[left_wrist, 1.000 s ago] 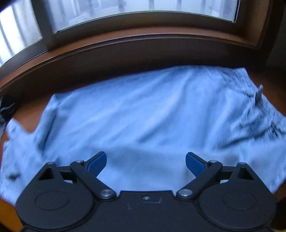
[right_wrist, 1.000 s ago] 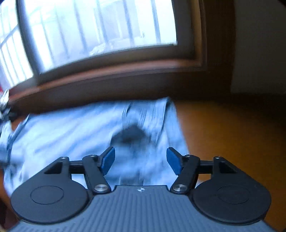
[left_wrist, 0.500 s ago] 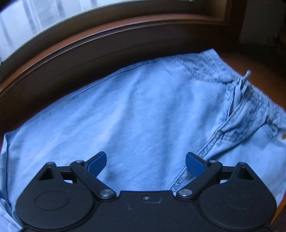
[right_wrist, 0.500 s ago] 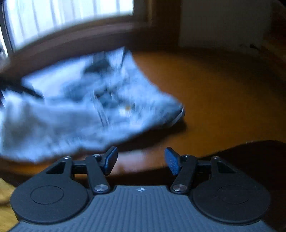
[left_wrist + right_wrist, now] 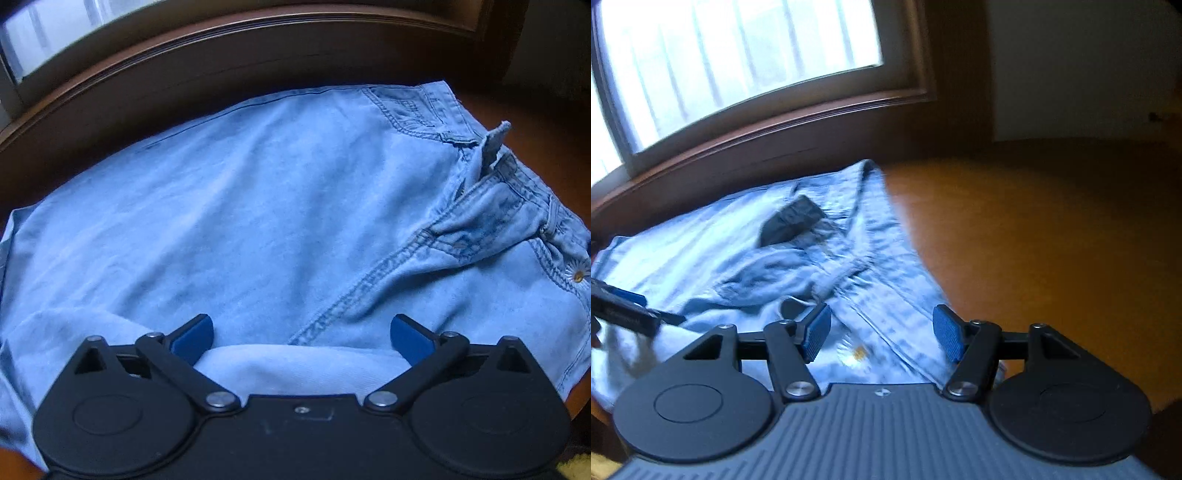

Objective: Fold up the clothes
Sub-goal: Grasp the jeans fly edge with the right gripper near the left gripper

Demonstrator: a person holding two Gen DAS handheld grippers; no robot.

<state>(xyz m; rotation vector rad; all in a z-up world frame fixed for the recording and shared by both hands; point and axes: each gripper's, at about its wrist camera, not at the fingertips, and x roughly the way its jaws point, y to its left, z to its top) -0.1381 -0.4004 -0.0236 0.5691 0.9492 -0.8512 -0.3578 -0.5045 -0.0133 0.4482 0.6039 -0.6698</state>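
Note:
Light blue denim jeans (image 5: 258, 221) lie spread on a brown wooden table (image 5: 1034, 240), waistband and fly (image 5: 480, 229) to the right. My left gripper (image 5: 301, 334) hangs low over the near edge with its jaws opening wide. A soft fold of denim (image 5: 295, 365) bulges up between them, and the pads do not press it. My right gripper (image 5: 882, 332) stands open just above the waistband end of the jeans (image 5: 738, 240), over a small embroidered daisy (image 5: 855, 352). The left gripper (image 5: 624, 306) shows at the left edge of the right wrist view.
A dark wooden window sill (image 5: 221, 37) runs right behind the jeans, under a bright window (image 5: 738, 55). Bare tabletop stretches to the right of the jeans. A pale wall (image 5: 1071, 55) closes the far right. A dark patch (image 5: 790, 223) lies on the denim.
The left gripper has come lower and closer to the jeans, its jaws stand wider, and a fold now sits between them. The right view swung off over the table's edge and back above the waistband.

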